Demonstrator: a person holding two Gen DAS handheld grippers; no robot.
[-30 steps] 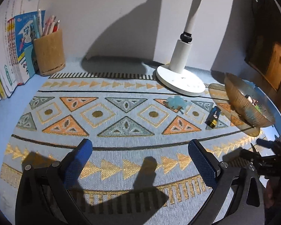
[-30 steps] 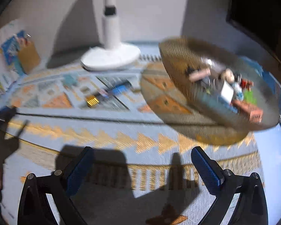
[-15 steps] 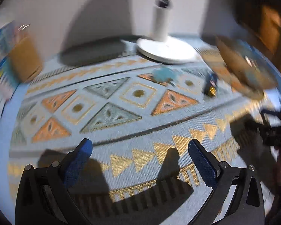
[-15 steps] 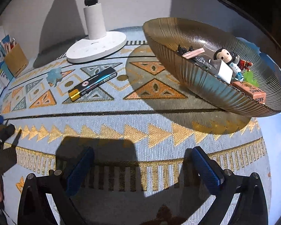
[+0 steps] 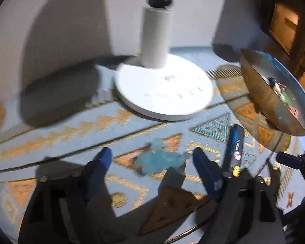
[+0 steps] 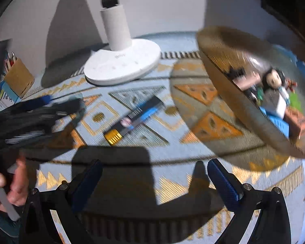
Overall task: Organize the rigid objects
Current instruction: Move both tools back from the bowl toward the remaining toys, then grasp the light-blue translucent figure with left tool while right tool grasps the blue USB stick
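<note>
A pale blue translucent piece (image 5: 160, 161) lies on the patterned mat, between the blue pads of my left gripper (image 5: 151, 154). Its jaws are closing, and a gap still shows on each side of the piece. Just right of that gripper lies a black and blue bar with a gold end (image 5: 235, 148), also in the right wrist view (image 6: 134, 119). My right gripper (image 6: 154, 180) hangs open over the mat in front of the bar, with nothing between its fingers. The brown ribbed bowl (image 6: 213, 48) at the right holds several small toys and boxes.
A white lamp base (image 5: 162, 89) stands just behind the blue piece. The bowl (image 5: 256, 89) sits to the right of the lamp. A pen holder (image 6: 19, 78) and books stand at the far left. A hand (image 6: 10, 183) holds the left gripper (image 6: 40, 109).
My left gripper has travelled forward and right across the mat to the blue piece, and its jaws have narrowed around it. The right gripper shifted a little; its jaws stay wide.
</note>
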